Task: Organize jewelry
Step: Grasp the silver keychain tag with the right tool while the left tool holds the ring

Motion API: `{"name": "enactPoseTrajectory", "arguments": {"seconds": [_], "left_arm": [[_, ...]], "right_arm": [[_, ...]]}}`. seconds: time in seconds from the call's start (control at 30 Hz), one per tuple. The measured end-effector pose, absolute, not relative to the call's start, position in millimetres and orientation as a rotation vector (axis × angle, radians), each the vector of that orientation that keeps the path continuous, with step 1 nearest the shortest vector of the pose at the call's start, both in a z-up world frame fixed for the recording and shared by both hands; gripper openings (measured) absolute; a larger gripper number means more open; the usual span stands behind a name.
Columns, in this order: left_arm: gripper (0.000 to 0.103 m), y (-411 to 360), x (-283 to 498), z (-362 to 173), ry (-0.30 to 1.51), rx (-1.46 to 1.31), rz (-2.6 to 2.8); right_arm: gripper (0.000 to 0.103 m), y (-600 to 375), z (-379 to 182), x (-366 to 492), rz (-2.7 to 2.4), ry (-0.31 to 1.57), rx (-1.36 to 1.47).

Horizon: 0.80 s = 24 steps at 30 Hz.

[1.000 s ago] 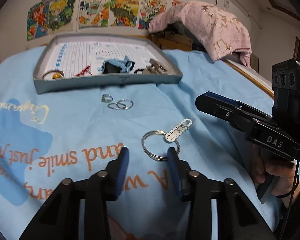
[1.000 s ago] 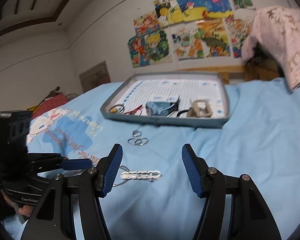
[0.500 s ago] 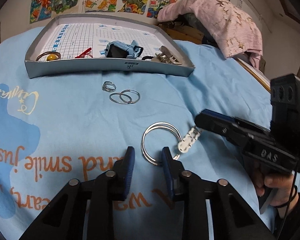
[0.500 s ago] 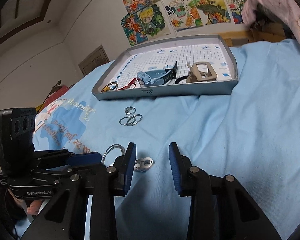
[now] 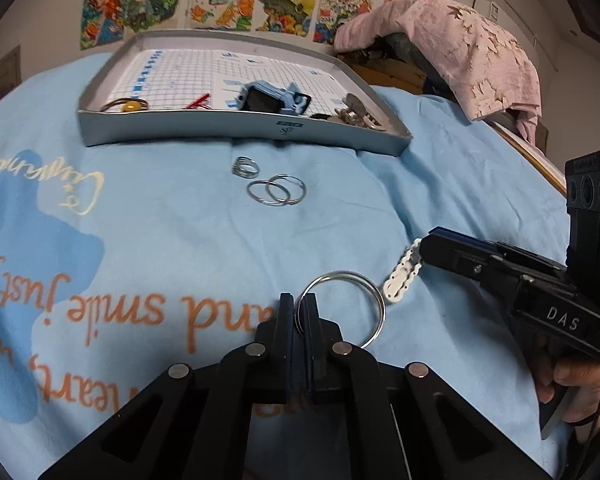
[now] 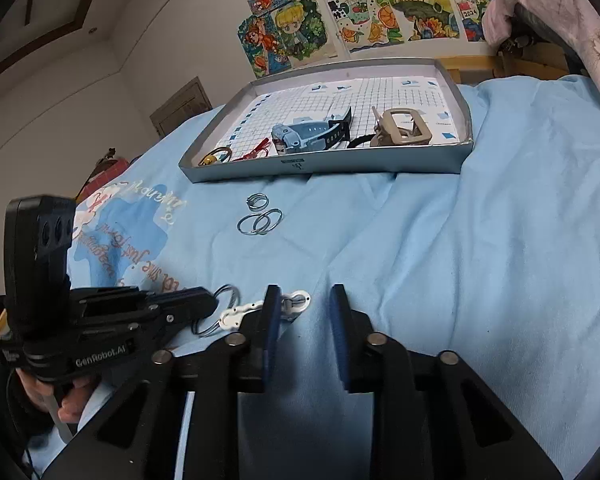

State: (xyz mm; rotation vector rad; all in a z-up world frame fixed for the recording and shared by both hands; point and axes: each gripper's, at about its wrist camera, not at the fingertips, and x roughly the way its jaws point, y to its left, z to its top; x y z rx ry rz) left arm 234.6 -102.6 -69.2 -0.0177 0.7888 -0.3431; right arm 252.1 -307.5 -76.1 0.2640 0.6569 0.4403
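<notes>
Light blue bedsheet (image 5: pixel 440 168) covered the bed, with a grey tray (image 5: pixel 236 130) toward the wall. On it, the left gripper (image 5: pixel 299 316) was clamped on the large key ring (image 5: pixel 342 304), whose white tag (image 5: pixel 402 276) lay beside the right gripper (image 6: pixel 305 312), its jaws apart.

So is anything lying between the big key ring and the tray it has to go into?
Yes. On the blue sheet, two linked small rings and a coiled ring lie between the big key ring, held by the left gripper, and the tray.
</notes>
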Motion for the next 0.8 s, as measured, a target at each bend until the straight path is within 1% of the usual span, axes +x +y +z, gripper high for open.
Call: {"name": "enactPoseTrajectory", "arguments": {"seconds": [0.33, 0.8], "left_arm": [[0.004, -82.0, 219.0, -67.9, 0.724, -0.063, -0.217], [0.004, -80.5, 218.9, -70.1, 0.715, -0.069, -0.216]], "right_arm": [[0.022, -292.3, -70.6, 248.1, 0.468, 0.644, 0.183], [0.022, -289.7, -76.4, 259.6, 0.501, 0.682, 0.224]]}}
